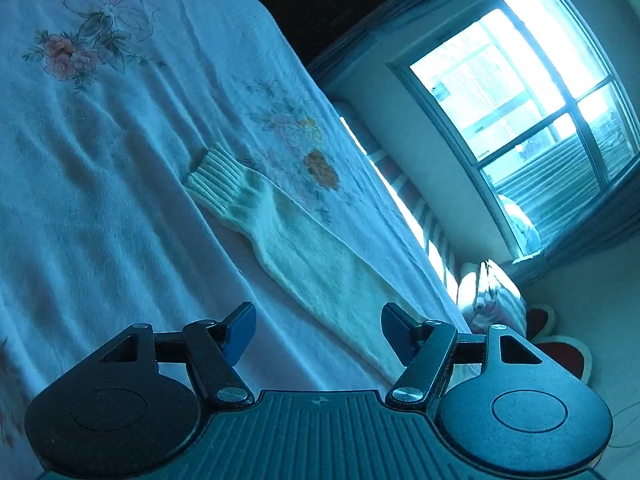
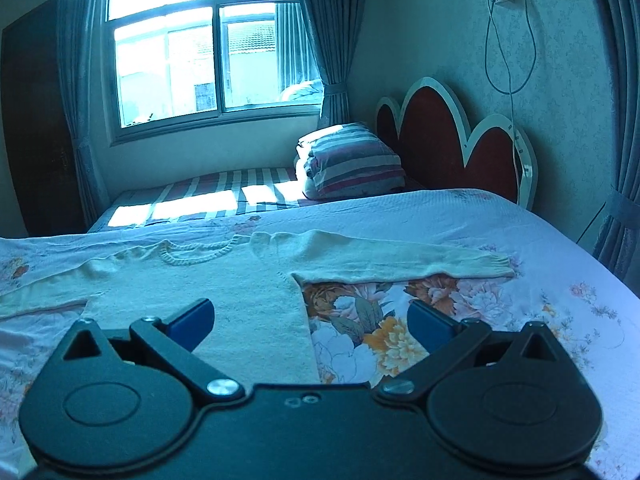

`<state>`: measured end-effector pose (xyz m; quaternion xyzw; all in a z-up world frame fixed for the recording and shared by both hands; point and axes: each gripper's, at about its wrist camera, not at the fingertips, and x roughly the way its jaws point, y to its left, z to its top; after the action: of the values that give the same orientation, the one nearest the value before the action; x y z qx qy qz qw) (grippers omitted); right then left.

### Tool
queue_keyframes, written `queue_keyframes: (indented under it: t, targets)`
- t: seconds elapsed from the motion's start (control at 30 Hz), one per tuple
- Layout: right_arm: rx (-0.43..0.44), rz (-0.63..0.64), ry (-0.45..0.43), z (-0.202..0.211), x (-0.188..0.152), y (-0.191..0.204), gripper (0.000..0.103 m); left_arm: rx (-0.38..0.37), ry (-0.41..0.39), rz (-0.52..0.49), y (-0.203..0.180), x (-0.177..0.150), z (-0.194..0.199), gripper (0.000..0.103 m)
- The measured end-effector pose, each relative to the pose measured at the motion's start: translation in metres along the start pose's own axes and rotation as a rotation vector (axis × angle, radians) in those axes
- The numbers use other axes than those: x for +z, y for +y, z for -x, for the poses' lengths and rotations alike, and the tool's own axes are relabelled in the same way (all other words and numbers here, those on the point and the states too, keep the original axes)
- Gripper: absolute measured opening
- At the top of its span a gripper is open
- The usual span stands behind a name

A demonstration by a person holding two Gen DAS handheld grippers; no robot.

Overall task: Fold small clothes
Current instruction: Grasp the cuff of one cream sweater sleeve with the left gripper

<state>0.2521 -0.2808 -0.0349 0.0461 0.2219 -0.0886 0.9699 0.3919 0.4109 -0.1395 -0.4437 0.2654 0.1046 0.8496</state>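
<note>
Both claws, left gripper and right gripper, hung spread and empty over the cream knitted sweater, which lay flat mid-bed on the floral bedspread, sleeves out, presumably ready for folding.

Knit and plastic
Sweater: fuzzy cream knit, ribbed cuff. Bedspread: soft textured cloth. Gripper: matt black plastic.
</note>
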Motion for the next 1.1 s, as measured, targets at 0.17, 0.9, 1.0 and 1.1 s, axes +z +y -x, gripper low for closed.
queue_keyframes:
  t: [0.17, 0.9, 1.0, 1.1]
  targets:
    - [-0.042, -0.053, 0.036, -0.031, 0.009, 0.031, 0.103, -0.003, 0.033, 0.088, 0.027, 0.033, -0.062, 0.069]
    - [-0.131, -0.164, 0.083, -0.065, 0.021, 0.013, 0.103, -0.029, -0.14, -0.126, -0.082, 0.07, -0.121, 0.002]
    - [-0.134, -0.153, 0.1, -0.081, 0.017, -0.004, 0.103, 0.063, -0.16, -0.118, -0.066, 0.067, -0.126, 0.002]
    - [-0.146, -0.143, 0.12, -0.096, 0.014, -0.016, 0.103, 0.137, -0.151, -0.173, -0.048, 0.067, -0.125, 0.003]
